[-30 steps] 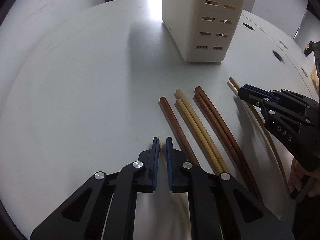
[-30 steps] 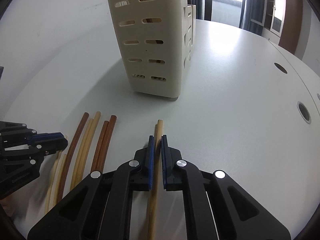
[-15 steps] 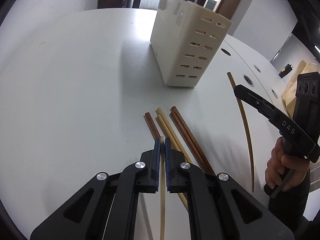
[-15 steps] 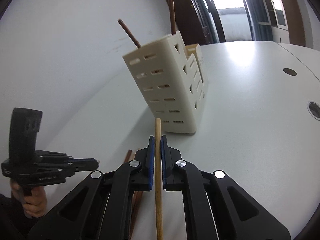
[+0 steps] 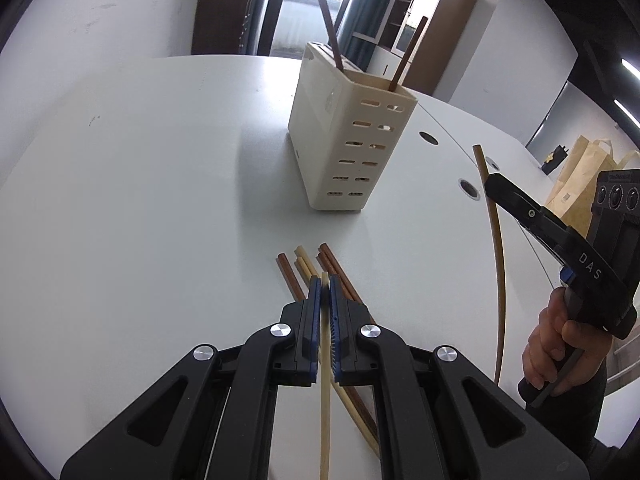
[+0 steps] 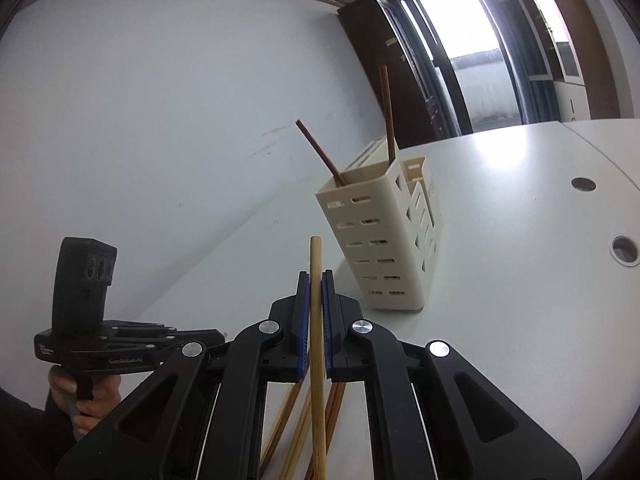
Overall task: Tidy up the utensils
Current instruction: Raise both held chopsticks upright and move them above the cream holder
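Note:
My left gripper (image 5: 325, 280) is shut on a pale chopstick (image 5: 325, 400), held above the white table (image 5: 120, 200). Beneath it lie several chopsticks: a reddish-brown one (image 5: 289, 274), pale ones (image 5: 303, 264) and a dark pair (image 5: 334, 262). My right gripper (image 6: 315, 276) is shut on a tan chopstick (image 6: 318, 360) that sticks out past its fingertips. It also shows at the right of the left wrist view, raised off the table. Beyond both stands a cream slotted utensil holder (image 5: 348, 152) with two dark chopsticks (image 5: 331, 36) leaning in it.
Round cable holes (image 5: 469, 189) dot the table right of the holder. A brown paper bag (image 5: 576, 176) stands past the table's right edge. A bare wall (image 6: 160, 120) runs along the left side, with dark cabinets and a window behind.
Both grippers have risen from the table, each lifting its chopstick off the surface. Both views have tilted upward, so the holder's top and its two dark chopsticks now show.

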